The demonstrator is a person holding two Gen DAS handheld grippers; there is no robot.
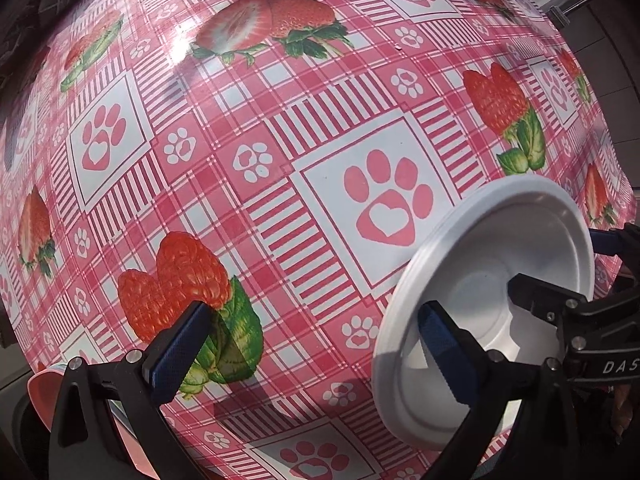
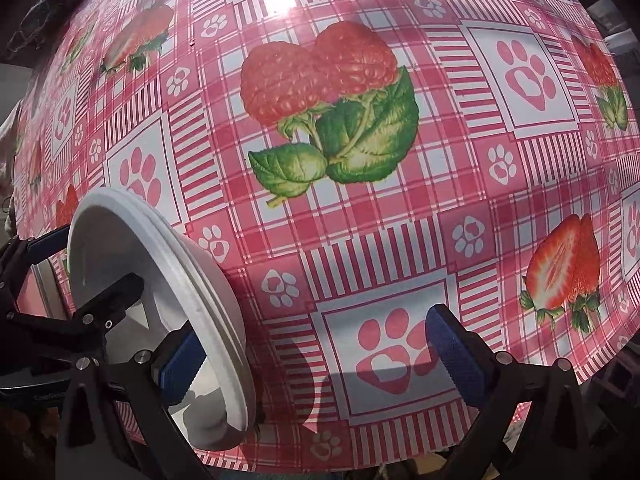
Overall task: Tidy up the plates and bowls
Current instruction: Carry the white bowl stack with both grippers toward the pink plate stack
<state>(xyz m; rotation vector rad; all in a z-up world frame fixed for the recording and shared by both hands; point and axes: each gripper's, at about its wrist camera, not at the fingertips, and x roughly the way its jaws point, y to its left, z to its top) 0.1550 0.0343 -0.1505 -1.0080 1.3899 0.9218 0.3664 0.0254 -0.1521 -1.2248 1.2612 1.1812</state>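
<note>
Left gripper [image 1: 316, 344] spread, empty, left of the white round plastic plate stack [image 1: 460, 280], over the pink strawberry-print tablecloth [image 1: 280, 160]. Right gripper [image 2: 316, 356] also spread, one pad inside the stack's rim. Judgement: seat both pads squarely across the rim before closing, keep the stack level

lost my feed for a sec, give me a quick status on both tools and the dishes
Left tool open, right tool open. White dish stack sits between them, each tool with one finger inside it. Tablecloth ahead bare; pink rim at left tool's near edge.
</note>
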